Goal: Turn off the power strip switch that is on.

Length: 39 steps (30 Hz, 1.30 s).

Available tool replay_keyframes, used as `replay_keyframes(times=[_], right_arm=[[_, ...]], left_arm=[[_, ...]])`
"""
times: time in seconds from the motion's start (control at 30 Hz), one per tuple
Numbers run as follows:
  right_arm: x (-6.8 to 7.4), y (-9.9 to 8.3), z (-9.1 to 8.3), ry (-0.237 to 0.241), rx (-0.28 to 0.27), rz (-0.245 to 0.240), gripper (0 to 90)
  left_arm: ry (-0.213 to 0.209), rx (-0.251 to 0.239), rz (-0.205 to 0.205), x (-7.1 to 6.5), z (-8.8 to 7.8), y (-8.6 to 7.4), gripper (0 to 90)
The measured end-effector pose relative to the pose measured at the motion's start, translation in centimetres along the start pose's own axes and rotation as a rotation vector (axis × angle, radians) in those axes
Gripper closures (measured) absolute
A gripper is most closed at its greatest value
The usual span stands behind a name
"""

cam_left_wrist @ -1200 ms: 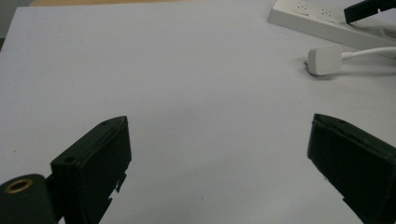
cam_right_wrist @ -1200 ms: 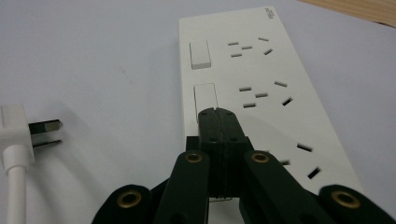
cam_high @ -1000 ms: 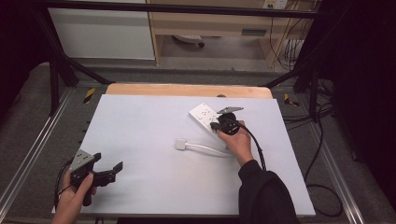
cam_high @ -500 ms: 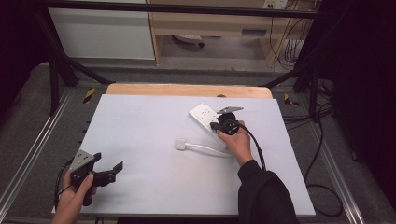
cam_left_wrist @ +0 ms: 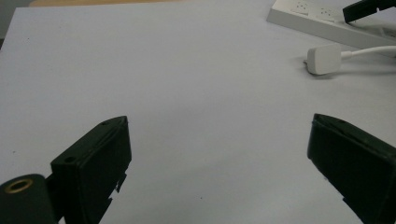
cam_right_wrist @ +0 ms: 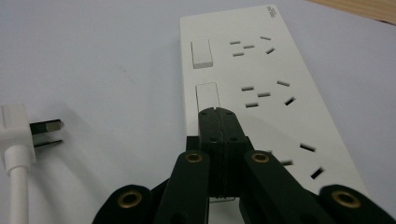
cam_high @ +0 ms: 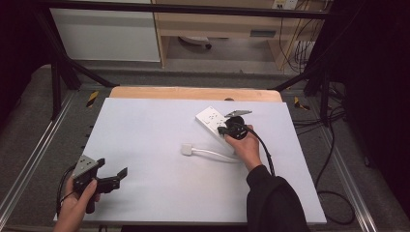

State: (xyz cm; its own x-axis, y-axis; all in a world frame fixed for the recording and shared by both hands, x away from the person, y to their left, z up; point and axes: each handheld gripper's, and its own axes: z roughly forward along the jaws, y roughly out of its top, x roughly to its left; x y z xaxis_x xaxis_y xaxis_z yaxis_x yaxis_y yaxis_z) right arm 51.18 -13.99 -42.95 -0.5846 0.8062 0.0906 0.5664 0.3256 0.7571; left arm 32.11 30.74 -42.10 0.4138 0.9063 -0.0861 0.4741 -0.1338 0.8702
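Note:
A white power strip (cam_high: 212, 121) (cam_right_wrist: 261, 79) (cam_left_wrist: 322, 23) lies on the white table, right of centre. My right gripper (cam_high: 223, 129) (cam_right_wrist: 218, 116) is shut with nothing between its jaws, its tips resting on the strip at a rocker switch (cam_right_wrist: 208, 95). A second switch (cam_right_wrist: 201, 53) sits farther along. A white plug (cam_high: 187, 149) (cam_right_wrist: 16, 128) (cam_left_wrist: 323, 59) with its cable (cam_high: 217, 155) lies loose on the table beside the strip, prongs bare. My left gripper (cam_high: 112, 178) (cam_left_wrist: 219, 158) stands open near the table's front left corner, nothing between its jaws.
The white table top (cam_high: 159, 130) has a wooden strip (cam_high: 193, 93) along its far edge. Black frame posts (cam_high: 55, 77) and cables (cam_high: 333, 140) flank the table. A white cabinet (cam_high: 106, 34) stands behind.

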Motion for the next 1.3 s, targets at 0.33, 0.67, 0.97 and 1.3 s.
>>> replay_keyframes(times=[0.33, 0.67, 0.97, 1.3], right_arm=[[0.0, -0.1, 0.2, -0.004, 0.004, -0.001, 90.0], [0.1, 0.0, 0.1, -0.007, -0.005, -0.009, 90.0], [0.0, 0.2, -0.5, -0.015, -0.020, -0.010, 90.0], [-0.1, 0.6, -1.1, -0.010, -0.050, 0.016, 76.1]], left_arm=[[0.001, 0.002, 0.000, 0.0, 0.1, 0.0, 6.3], [0.001, 0.002, -0.002, 0.0, 0.1, 0.0, 6.3], [0.001, 0.002, -0.002, 0.0, 0.0, 0.0, 6.3], [0.002, 0.002, -0.001, 0.0, 0.0, 0.0, 6.3]])
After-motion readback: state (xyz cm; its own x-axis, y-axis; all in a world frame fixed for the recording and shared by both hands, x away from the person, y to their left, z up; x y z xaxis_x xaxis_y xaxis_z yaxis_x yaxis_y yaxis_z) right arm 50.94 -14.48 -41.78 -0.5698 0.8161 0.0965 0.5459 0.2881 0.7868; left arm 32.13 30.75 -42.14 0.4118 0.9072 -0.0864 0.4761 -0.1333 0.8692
